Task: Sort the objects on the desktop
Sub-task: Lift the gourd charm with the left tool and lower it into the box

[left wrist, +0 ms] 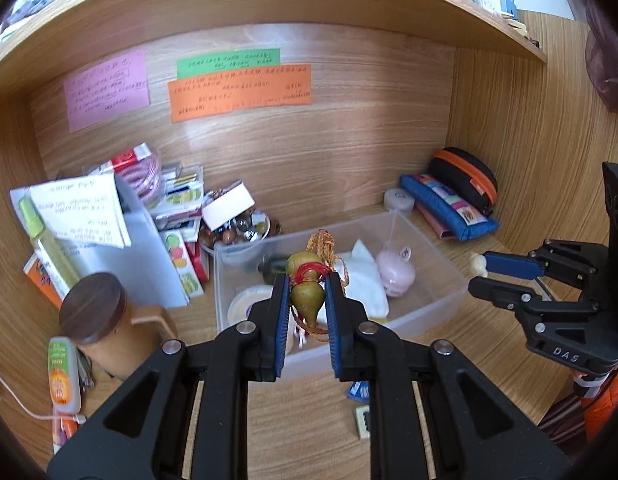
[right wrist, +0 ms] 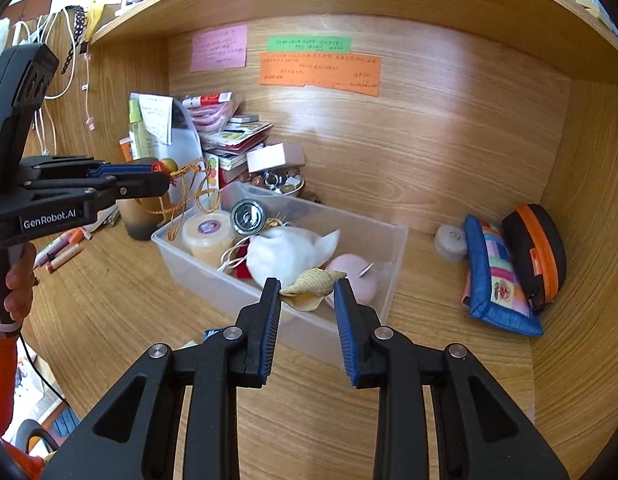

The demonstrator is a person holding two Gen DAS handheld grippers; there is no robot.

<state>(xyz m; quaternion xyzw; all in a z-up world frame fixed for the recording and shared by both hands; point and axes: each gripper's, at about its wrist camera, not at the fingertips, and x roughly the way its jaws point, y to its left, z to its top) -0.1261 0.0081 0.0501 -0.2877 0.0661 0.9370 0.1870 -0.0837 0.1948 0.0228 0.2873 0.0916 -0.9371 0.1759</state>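
Observation:
My left gripper (left wrist: 307, 294) is shut on an olive gourd charm (left wrist: 306, 294) with red thread and an orange cord, held above the clear plastic bin (left wrist: 429, 312). In the right wrist view the left gripper (right wrist: 165, 178) hangs over the bin's left end (right wrist: 169, 240), the cord dangling. My right gripper (right wrist: 307, 286) is shut on a cream conch shell (right wrist: 315, 282) over the bin's near wall. It shows at the right of the left wrist view (left wrist: 479, 272). The bin holds a white cloth (right wrist: 285, 252), a pink round case (right wrist: 355, 272), a tub (right wrist: 207, 232) and a metal lid (right wrist: 248, 216).
A blue patchwork pouch (right wrist: 497, 280), a black and orange case (right wrist: 537, 252) and a small round box (right wrist: 451, 242) lie at the right. Boxes, papers and a bowl of trinkets (right wrist: 279, 182) crowd the back left. A wooden-lidded cup (left wrist: 101, 320) stands left. A shelf hangs overhead.

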